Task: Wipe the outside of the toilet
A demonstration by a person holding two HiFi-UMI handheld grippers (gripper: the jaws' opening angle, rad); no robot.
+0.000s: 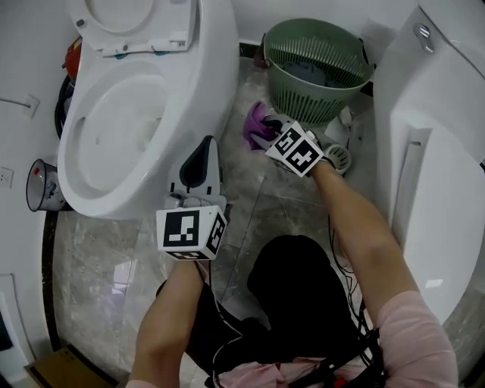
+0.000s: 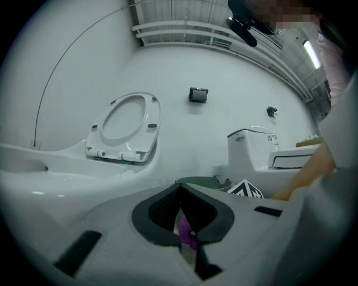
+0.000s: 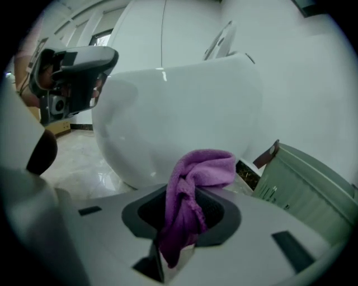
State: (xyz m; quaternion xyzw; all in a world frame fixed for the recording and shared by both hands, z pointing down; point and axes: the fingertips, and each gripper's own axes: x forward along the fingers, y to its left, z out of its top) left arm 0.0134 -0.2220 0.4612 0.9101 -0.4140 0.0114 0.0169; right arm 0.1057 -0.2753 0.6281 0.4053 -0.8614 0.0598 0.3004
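Observation:
The white toilet (image 1: 151,114) stands at the upper left of the head view, its seat lid (image 1: 132,23) raised. A purple cloth (image 1: 255,121) is bunched in my right gripper (image 1: 265,130), which is shut on it low over the floor, between the bowl and a green basket. In the right gripper view the cloth (image 3: 193,179) hangs out of the jaws a short way from the bowl's outer wall (image 3: 173,111), not touching it. My left gripper (image 1: 204,148) is shut with nothing in it, its tips close beside the bowl's right flank; the left gripper view looks past the closed jaws (image 2: 180,189) at the lid (image 2: 126,125).
A green slatted basket (image 1: 318,64) stands behind the right gripper. A second white toilet (image 1: 439,151) fills the right side. A small bin (image 1: 42,186) sits left of the bowl, a cardboard box (image 1: 57,367) at bottom left. Marble floor (image 1: 258,204) lies between.

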